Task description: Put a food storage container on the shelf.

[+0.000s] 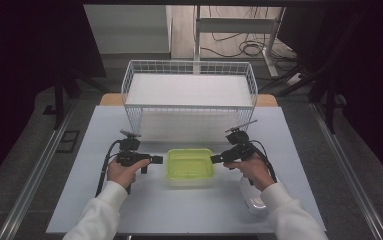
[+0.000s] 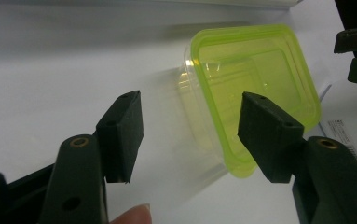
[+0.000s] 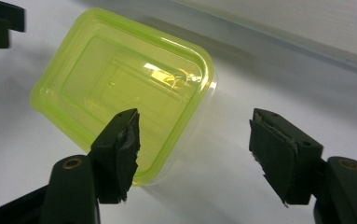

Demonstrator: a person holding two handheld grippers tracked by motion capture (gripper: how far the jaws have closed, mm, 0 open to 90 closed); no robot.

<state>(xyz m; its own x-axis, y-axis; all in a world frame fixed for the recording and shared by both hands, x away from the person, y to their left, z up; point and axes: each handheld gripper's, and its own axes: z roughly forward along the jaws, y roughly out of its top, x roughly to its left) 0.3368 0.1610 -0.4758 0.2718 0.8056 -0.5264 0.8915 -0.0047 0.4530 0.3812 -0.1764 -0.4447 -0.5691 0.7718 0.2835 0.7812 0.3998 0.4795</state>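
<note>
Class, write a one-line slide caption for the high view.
Two hand-held black grippers, left gripper and right gripper, flank a clear plastic box with a lime-green lid before a white wire basket.

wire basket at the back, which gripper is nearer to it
Right, slightly. The right gripper sits below the wire basket's right front corner; the left gripper sits a little further below its left front corner.

no readable text anywhere; there's small print on a white label (image 2: pixel 341 133) lying beside the green-lidded container (image 2: pixel 255 88), but it's too tiny to make out.
</note>
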